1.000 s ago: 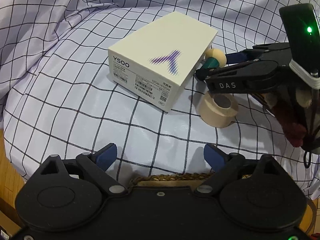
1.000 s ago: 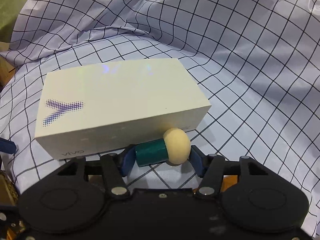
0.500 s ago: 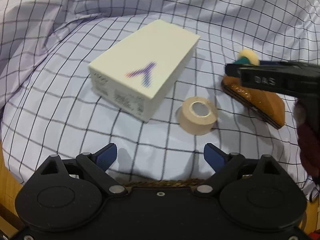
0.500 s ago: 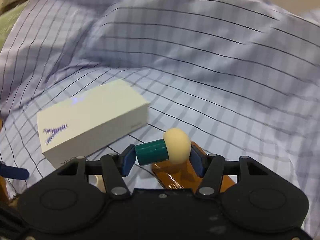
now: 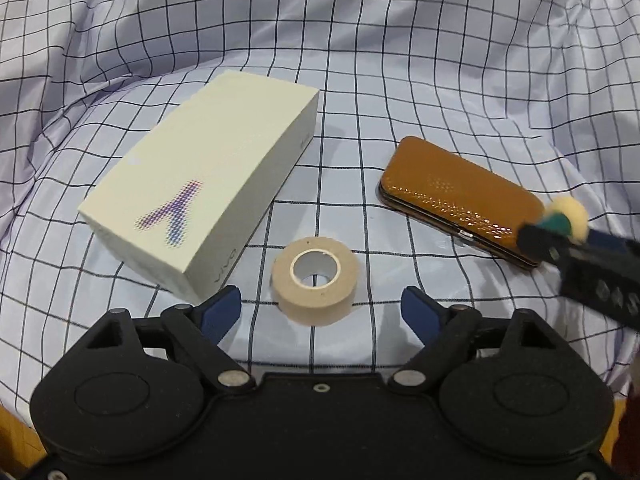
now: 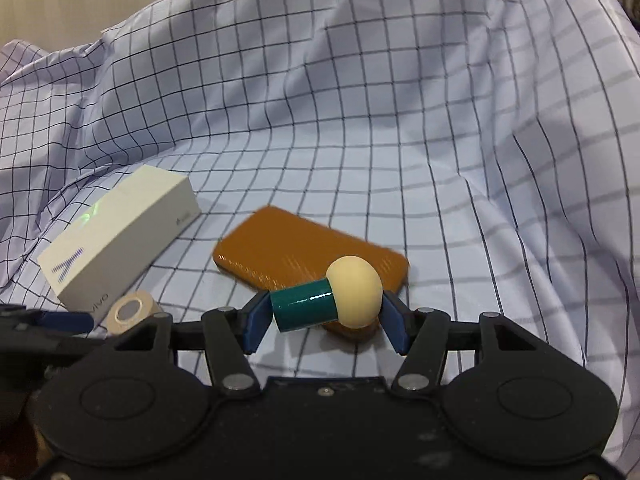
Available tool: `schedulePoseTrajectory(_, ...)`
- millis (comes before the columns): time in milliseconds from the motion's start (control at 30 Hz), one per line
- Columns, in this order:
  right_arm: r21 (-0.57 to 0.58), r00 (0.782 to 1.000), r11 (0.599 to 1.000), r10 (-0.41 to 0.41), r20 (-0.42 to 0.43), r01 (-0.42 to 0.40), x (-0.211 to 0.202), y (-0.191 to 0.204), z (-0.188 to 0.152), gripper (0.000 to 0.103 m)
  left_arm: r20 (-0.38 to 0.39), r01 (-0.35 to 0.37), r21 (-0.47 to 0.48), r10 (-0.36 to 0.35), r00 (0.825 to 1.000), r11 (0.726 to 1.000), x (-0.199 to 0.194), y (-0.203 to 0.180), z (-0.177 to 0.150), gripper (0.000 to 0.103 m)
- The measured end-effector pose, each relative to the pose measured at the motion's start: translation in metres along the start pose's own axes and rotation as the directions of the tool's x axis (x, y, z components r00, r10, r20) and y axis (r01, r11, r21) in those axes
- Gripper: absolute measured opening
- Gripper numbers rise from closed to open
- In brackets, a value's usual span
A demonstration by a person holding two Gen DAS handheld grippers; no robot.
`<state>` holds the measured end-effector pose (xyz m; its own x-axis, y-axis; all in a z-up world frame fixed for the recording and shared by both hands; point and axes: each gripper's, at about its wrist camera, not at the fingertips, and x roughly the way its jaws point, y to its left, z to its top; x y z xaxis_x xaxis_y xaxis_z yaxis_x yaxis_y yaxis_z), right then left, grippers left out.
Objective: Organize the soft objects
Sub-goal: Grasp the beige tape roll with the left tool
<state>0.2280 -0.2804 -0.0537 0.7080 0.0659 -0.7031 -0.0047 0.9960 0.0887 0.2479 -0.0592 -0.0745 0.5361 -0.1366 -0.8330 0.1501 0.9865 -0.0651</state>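
Note:
A toy mushroom (image 6: 326, 295) with a green stem and cream cap lies sideways between the pads of my right gripper (image 6: 322, 314), which is shut on it above the brown case (image 6: 288, 250). The left wrist view shows the same mushroom (image 5: 565, 218) at the right edge, over the case's (image 5: 456, 194) near end. My left gripper (image 5: 320, 306) hovers just before a roll of beige tape (image 5: 316, 275). Its jaws are closing, and the roll sits between and slightly ahead of the fingertips, untouched. A white phone box (image 5: 204, 200) lies left of the roll.
Everything rests on a white cloth with a black grid (image 5: 360, 80) that rises in folds behind and at the sides. The box (image 6: 116, 236) and tape roll (image 6: 130, 314) lie at the left in the right wrist view. A strip of wood floor (image 5: 12, 444) shows bottom left.
The right gripper carried the mushroom away from the box to the right, uncovering the brown case. The left gripper moved closer to the tape roll and its jaws narrowed.

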Motion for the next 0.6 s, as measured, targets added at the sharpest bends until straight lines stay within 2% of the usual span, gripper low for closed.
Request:
schedulePoseTrajectory(300,0.071,1.000,0.997,0.017,-0.007,-0.017,0.000,-0.009,-0.007,0.058,-0.013,-0.035,0.008,0.035,0.999,0.999,0.016,-0.005,0.007,0.083)
schedulePoseTrajectory(367,0.076,1.000,0.997,0.016,-0.007,-0.015,-0.002,-0.012,-0.008,0.058,-0.021,-0.032,-0.001,0.032,0.999,0.999,0.019,-0.004,0.007,0.080)
schedulePoseTrajectory(433,0.078,1.000,0.997,0.014,-0.009,-0.013,-0.002,-0.012,-0.008,0.058,-0.026,-0.026,-0.016,0.025,0.999,1.000,0.020,-0.002,0.006,0.068)
schedulePoseTrajectory(500,0.078,1.000,0.997,0.012,-0.011,-0.011,-0.004,-0.011,-0.010,0.058,-0.022,-0.019,-0.028,0.019,1.000,0.999,0.021,0.000,0.005,0.063)
schedulePoseTrajectory(533,0.079,1.000,0.997,0.010,-0.011,-0.009,-0.005,-0.011,-0.011,0.058,-0.013,-0.020,-0.025,0.019,1.000,1.000,0.020,0.000,0.005,0.052)
schedulePoseTrajectory(567,0.080,1.000,0.997,0.008,-0.011,-0.008,-0.006,-0.010,-0.012,0.058,-0.005,-0.020,-0.017,0.020,1.000,1.000,0.019,0.000,0.005,0.047)
schedulePoseTrajectory(600,0.082,1.000,0.997,0.007,-0.010,-0.006,-0.008,-0.010,-0.012,0.058,-0.001,-0.016,-0.013,0.016,1.000,1.000,0.017,0.000,0.005,0.047)
